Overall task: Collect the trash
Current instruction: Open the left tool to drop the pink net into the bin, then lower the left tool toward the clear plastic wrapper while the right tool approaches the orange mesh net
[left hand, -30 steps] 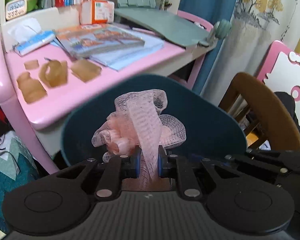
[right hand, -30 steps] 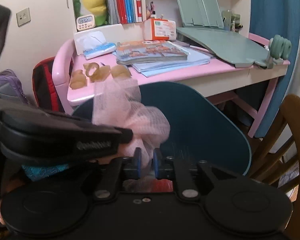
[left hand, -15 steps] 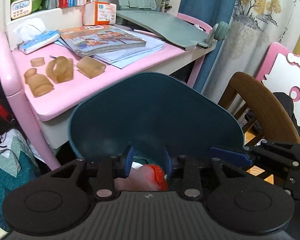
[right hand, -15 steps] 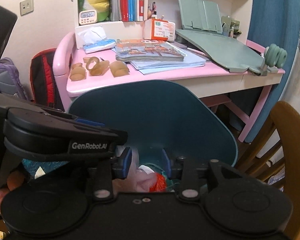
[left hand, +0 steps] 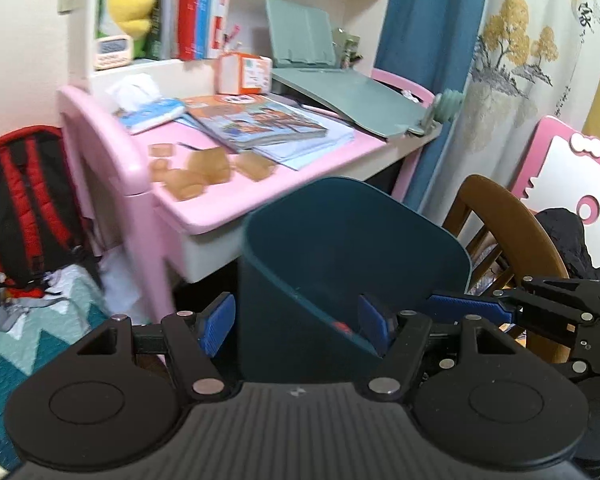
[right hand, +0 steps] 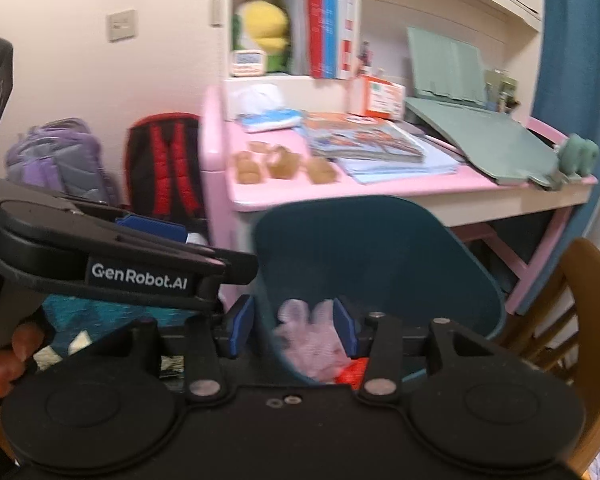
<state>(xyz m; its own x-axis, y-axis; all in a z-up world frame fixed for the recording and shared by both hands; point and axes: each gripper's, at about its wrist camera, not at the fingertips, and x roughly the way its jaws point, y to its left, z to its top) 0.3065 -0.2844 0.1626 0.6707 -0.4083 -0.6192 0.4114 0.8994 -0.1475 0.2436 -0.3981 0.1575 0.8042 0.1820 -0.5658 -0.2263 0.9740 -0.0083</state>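
Pink mesh netting [right hand: 314, 340] lies inside the dark teal plastic bin [right hand: 380, 256] beside something red, so we judge that piece collected, with our left gripper [left hand: 296, 320] and right gripper [right hand: 294, 330] both spread apart, empty, and amber plastic scraps [right hand: 280, 166] left on the pink desk [right hand: 380, 190].

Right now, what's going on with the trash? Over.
Left gripper open, empty. Right gripper open, empty. Pink mesh lies inside teal bin. Nothing blocking the bin.

Bin [right hand: 380, 248] smooth matt teal plastic; net [right hand: 312, 344] pink mesh; desk [left hand: 236, 200] glossy pink.
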